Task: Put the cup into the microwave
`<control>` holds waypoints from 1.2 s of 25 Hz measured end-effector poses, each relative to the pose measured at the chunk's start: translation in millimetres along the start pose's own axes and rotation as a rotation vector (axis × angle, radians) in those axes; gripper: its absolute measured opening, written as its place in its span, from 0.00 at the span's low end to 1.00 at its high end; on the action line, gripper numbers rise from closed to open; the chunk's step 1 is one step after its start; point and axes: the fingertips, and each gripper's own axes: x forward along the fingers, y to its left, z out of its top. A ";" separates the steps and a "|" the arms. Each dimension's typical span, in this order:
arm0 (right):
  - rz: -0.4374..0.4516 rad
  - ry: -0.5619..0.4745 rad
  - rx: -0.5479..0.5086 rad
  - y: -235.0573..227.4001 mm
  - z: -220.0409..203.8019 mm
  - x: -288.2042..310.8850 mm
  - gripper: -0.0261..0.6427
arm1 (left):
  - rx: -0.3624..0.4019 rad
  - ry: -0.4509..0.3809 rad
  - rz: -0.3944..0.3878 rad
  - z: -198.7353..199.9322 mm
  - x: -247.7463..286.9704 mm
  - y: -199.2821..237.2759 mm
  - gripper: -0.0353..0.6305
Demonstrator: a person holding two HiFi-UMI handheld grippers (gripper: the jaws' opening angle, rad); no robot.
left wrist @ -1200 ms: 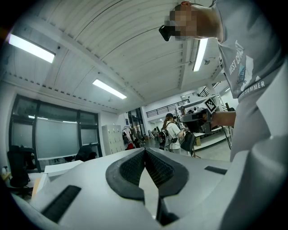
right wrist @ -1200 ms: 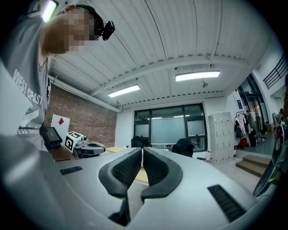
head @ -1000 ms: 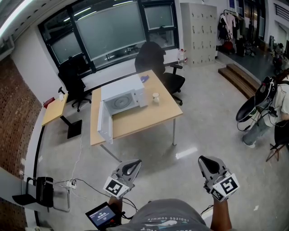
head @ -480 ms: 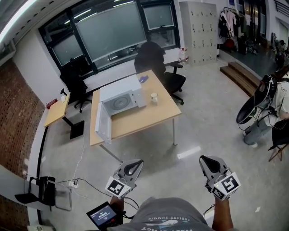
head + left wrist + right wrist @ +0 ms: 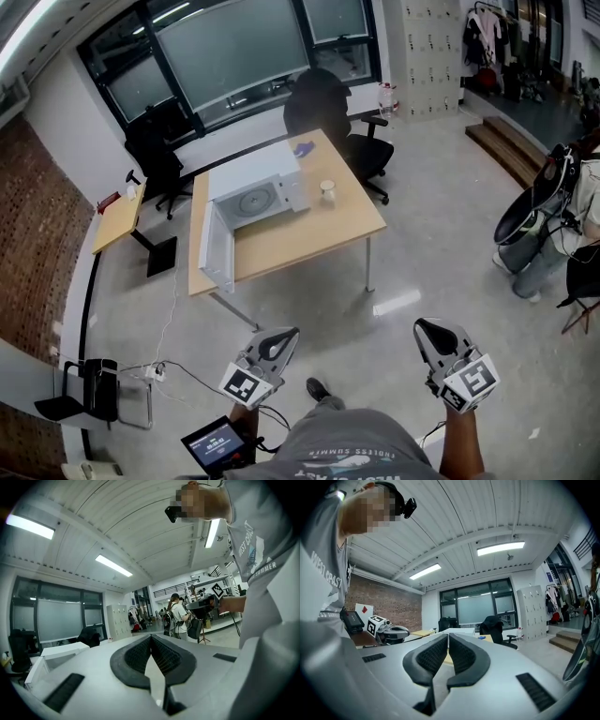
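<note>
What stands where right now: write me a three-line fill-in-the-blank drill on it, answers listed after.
1. The microwave has its door ____.
2. The cup stands on the ____, outside the microwave.
3. The left gripper and the right gripper both hold nothing, with their jaws ____.

Missing words: open; table; shut

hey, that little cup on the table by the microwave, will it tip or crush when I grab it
The cup looks small and pale, maybe paper, so it is probably light and easily crushed. It stands upright on the smooth table, so a sideways nudge might tip or slide it. Whether it holds liquid can't be told from here.
</note>
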 end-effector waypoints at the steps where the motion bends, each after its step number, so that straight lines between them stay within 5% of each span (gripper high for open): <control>1: 0.002 0.004 0.001 -0.5 -1.2 8.3 0.07 | -0.003 -0.001 -0.001 -2.0 1.9 7.7 0.08; 20: 0.035 0.018 -0.077 11.3 13.3 237.8 0.07 | -0.019 -0.075 0.055 -40.8 -11.6 230.6 0.08; 30: 0.013 0.036 -0.081 14.7 21.4 329.2 0.07 | -0.040 -0.065 0.038 -64.9 -24.9 301.8 0.08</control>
